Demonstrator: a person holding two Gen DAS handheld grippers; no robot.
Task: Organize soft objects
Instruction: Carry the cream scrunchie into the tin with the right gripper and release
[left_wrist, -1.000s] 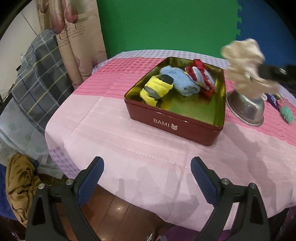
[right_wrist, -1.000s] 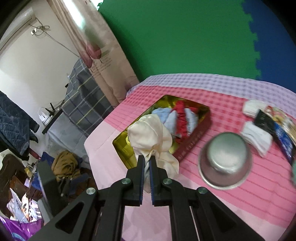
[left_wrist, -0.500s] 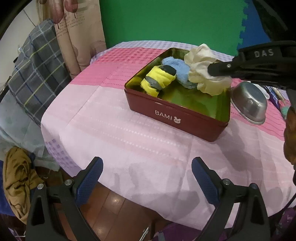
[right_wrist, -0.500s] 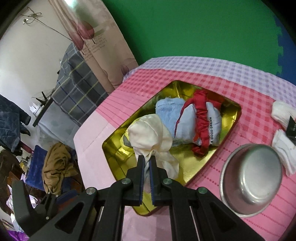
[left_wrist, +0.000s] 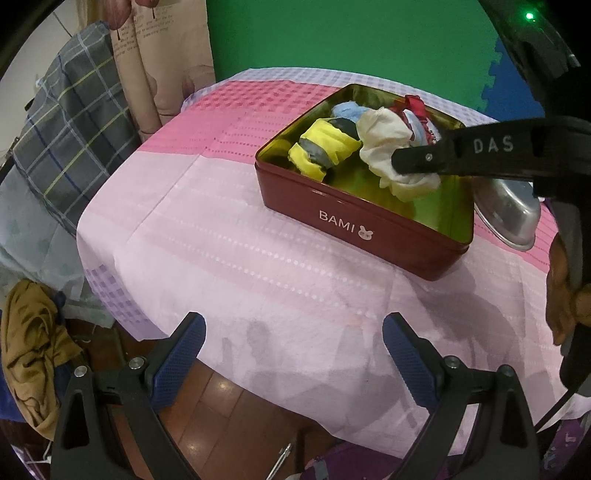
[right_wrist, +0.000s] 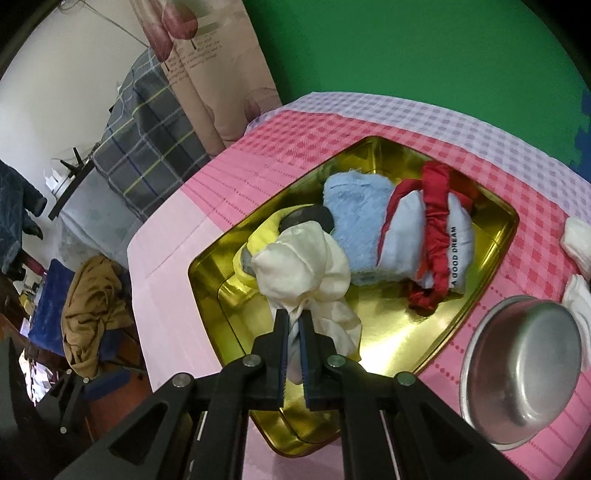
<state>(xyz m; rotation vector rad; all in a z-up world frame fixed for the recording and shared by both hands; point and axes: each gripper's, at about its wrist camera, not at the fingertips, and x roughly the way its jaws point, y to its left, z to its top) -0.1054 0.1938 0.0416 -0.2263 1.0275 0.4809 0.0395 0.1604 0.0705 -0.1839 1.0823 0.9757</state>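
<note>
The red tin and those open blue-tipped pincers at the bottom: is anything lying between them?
No. In the left wrist view, only bare pink tablecloth stretches from the open left gripper to the red tin.

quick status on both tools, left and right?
Left tool: open, holding nothing, at the near table edge.
Right tool: shut on the cream cloth bundle, over the red tin.

I count one red tin (left_wrist: 373, 236), four soft bundles in it, one cream (right_wrist: 306, 266) in my claw, one steel bowl (right_wrist: 524, 373), two white socks far right.
</note>
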